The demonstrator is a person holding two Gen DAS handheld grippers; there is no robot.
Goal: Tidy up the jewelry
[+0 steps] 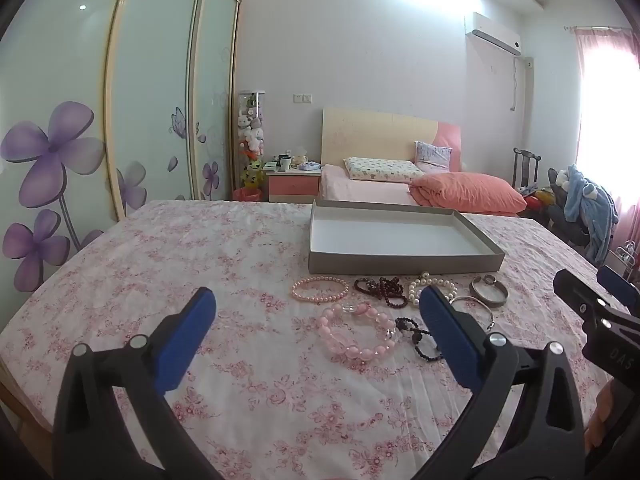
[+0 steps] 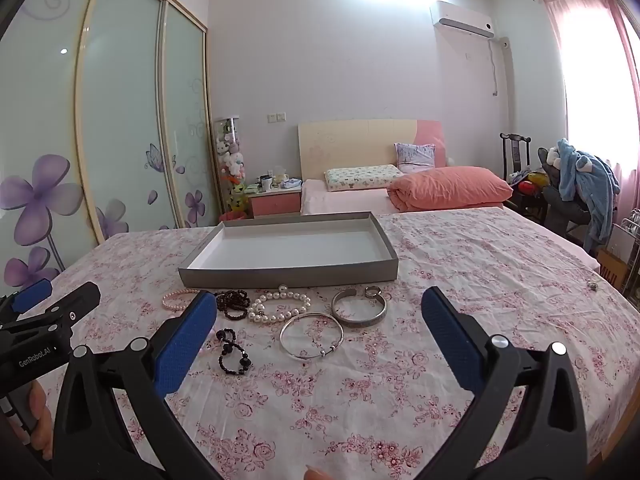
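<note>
Looking along the left gripper, its blue-padded fingers stand wide apart with nothing between them, hovering above a table covered by a pink floral tablecloth. A shallow grey cardboard tray with a white inside sits further back on the cloth. Just in front of its near wall lie a small pink pearl bracelet, a dark red bead bracelet, a white pearl bracelet and a wide silver cuff bangle. Nearer the camera rest a chunky pink bead bracelet and a black bead bracelet, the latter partly hidden behind the right-hand finger. The right gripper pokes in at the right edge.

From the right wrist view, the right gripper is likewise spread wide and holds nothing. Between its fingers lie the thin silver bangle and, touching it on the far side, the cuff bangle with a small ring at its far rim. The white pearl bracelet, dark red beads and pink pearl bracelet line the tray front; the black bead bracelet lies close to the left finger. The left gripper shows at the left edge; this view does not show how far it is spread
</note>
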